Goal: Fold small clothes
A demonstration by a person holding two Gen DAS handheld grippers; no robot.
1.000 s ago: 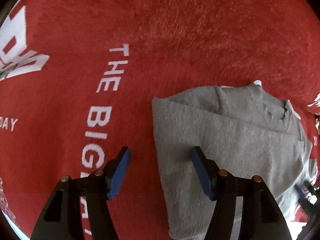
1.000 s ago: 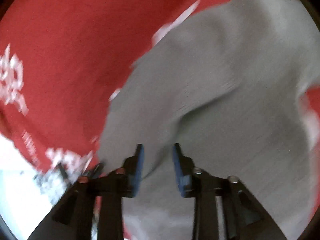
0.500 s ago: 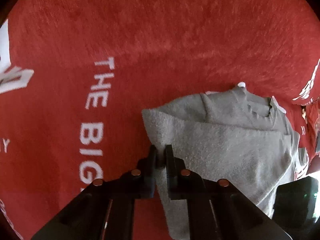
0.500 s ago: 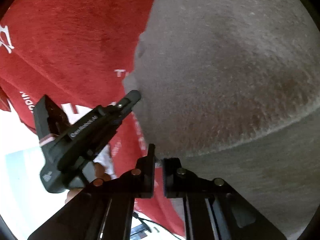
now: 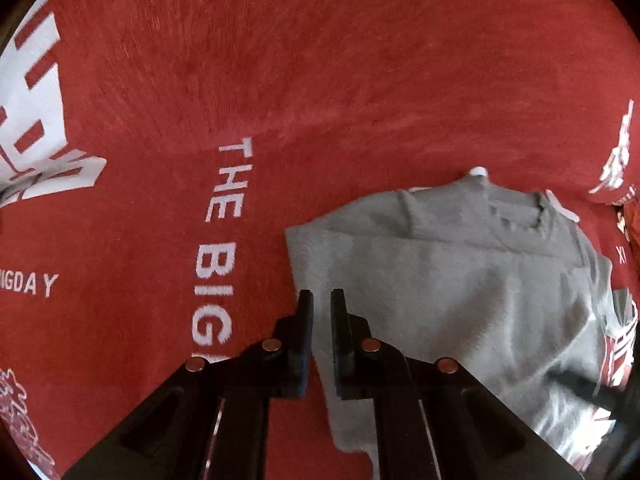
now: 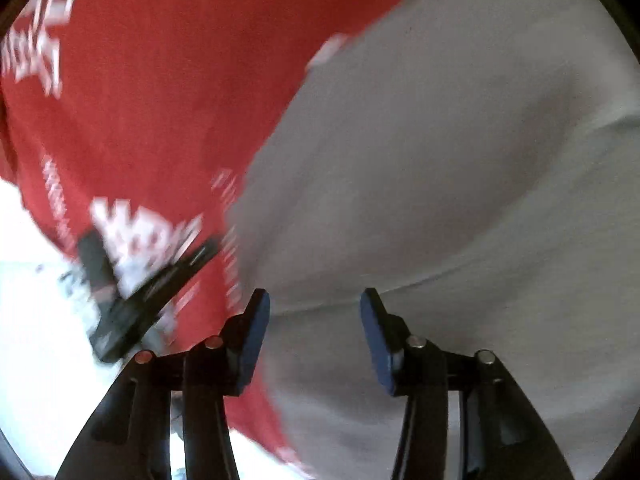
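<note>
Pinching tight at the bottom of the left wrist view, the left claw (image 5: 321, 300) has its fingers (image 5: 305, 320) nearly together, with the left edge of the grey garment (image 5: 460, 300) running between them. It is clenched on that cloth edge. Just beyond the tips, the grey garment spreads to the right in a folded slab, a straight crease running across its upper part and a ragged collar or hem bunched at its far edge. Under it all lies the red blanket (image 5: 320, 80), fuzzy, with white lettering (image 5: 224, 220) running up beside the garment's left edge, and bigger white print off at the far left.

Over to the right wrist view, and it's blurry! The right claw (image 6: 314, 316) has its blue pads (image 6: 256, 332) well apart, jaws opening, released, nothing pressed between them. Grey garment (image 6: 460, 180) lies right past the tips and fills the right side of the view. To the left, over the red blanket (image 6: 160, 80), the left claw's dark body shows as a smeared shape. A white surface (image 6: 36, 320) sits beyond the blanket's edge at lower left.
</note>
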